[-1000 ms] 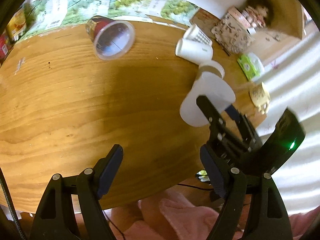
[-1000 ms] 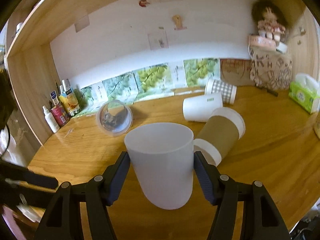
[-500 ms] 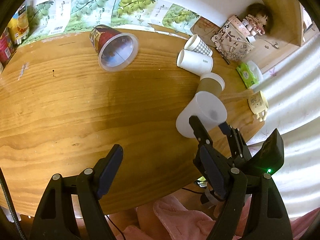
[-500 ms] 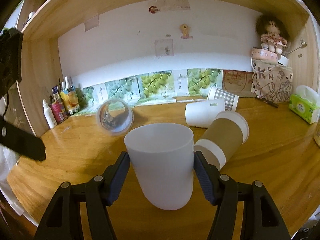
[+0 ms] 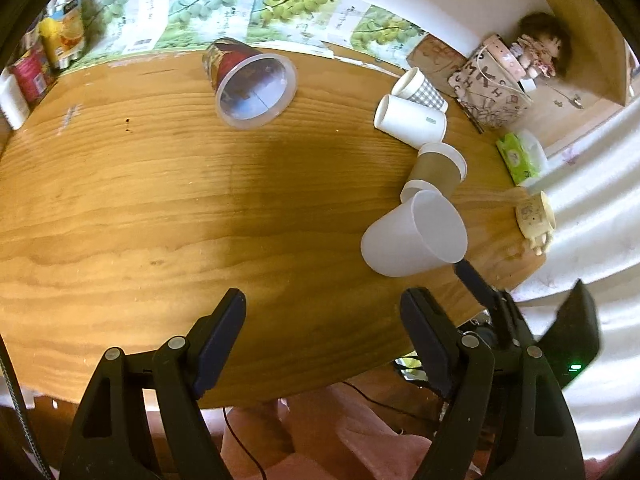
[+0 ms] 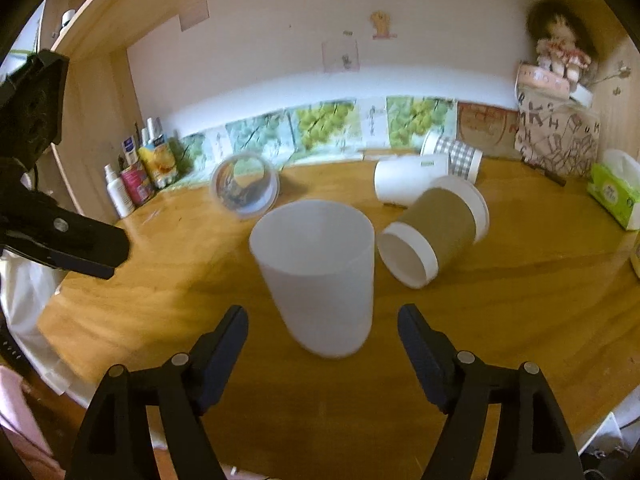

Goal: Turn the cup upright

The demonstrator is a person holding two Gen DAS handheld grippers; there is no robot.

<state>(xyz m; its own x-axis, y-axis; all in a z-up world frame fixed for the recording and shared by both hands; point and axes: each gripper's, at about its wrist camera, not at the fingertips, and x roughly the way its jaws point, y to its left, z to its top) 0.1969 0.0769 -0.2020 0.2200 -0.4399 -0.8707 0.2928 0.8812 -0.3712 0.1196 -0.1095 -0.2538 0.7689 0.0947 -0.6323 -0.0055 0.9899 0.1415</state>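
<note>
— What takes up most of the view?

— The wooden table (image 5: pixel 160 208), running from the near edge back to a row of grape-printed cards (image 6: pixel 320 124) against the wall.

— And on it?

— Largest is the white plastic cup (image 6: pixel 320 276), the one to be set right. It stands mouth up on the table near the front edge, directly ahead of the right gripper (image 6: pixel 322 344). In the left wrist view the same white plastic cup (image 5: pixel 412 236) sits on the right side of the table.

— Is the right gripper holding it?

— No. Its two fingers are spread wide, one on each side of the cup's base, with clear gaps between pads and wall. The cup stands free.

— The left gripper?

— The left gripper (image 5: pixel 324 328) is also spread apart with nothing between its fingers, hovering over the near table edge, well apart from the cup.

— What else lies there?

— Just behind the white cup a brown-sleeved paper cup (image 6: pixel 436 232) lies on its side, mouth toward the camera. Behind that, a plain white paper cup (image 6: pixel 412 178) and a checked cup (image 6: pixel 456 156) also lie on their sides. To the left, a clear plastic cup (image 6: pixel 245 188) lies tipped, mouth forward.

— Smaller things?

— A green tissue pack (image 6: pixel 614 192) at the right, bottles (image 6: pixel 136 176) at the left.
</note>
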